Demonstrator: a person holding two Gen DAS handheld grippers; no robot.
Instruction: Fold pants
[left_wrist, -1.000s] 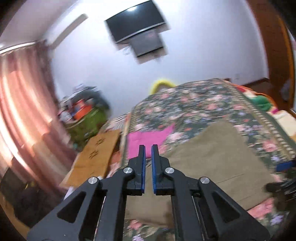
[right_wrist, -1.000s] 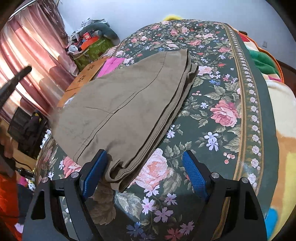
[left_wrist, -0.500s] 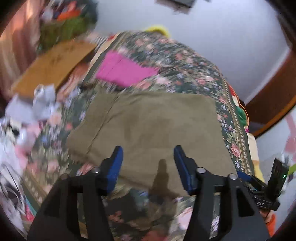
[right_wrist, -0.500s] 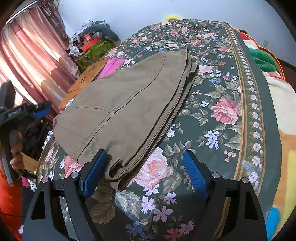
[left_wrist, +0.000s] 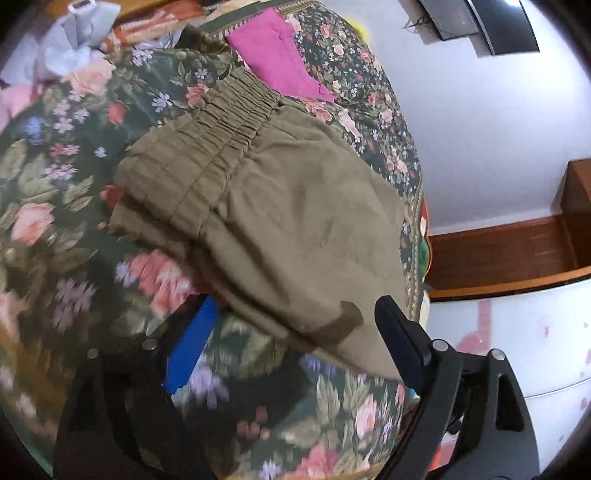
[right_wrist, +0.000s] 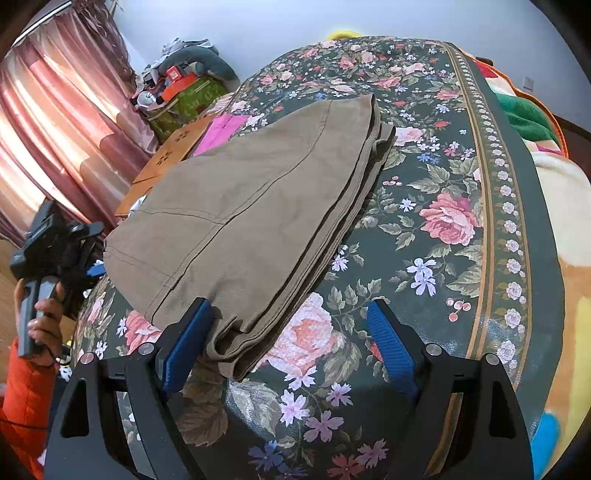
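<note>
The olive-brown pants (right_wrist: 255, 206) lie folded in several layers on the flowered bedspread (right_wrist: 443, 236). In the left wrist view the pants (left_wrist: 280, 221) show their elastic waistband (left_wrist: 218, 133) at the upper left. My left gripper (left_wrist: 291, 328) is open, low at the near edge of the stack, its fingers on either side of that edge. My right gripper (right_wrist: 288, 325) is open at the stack's near corner, the left finger against the cloth. The left gripper also shows in the right wrist view (right_wrist: 66, 251), held at the bed's left side.
A folded pink cloth (left_wrist: 280, 62) lies beyond the waistband. A cardboard box (right_wrist: 173, 147) and a pile of clutter (right_wrist: 184, 81) stand left of the bed by pink curtains (right_wrist: 55, 129). A colourful blanket (right_wrist: 535, 122) lies along the right. A wall TV (left_wrist: 487, 22) hangs beyond.
My left gripper opened and swung down from facing the wall to the pants' near edge, closing in on it. My right gripper stayed open at the corner.
</note>
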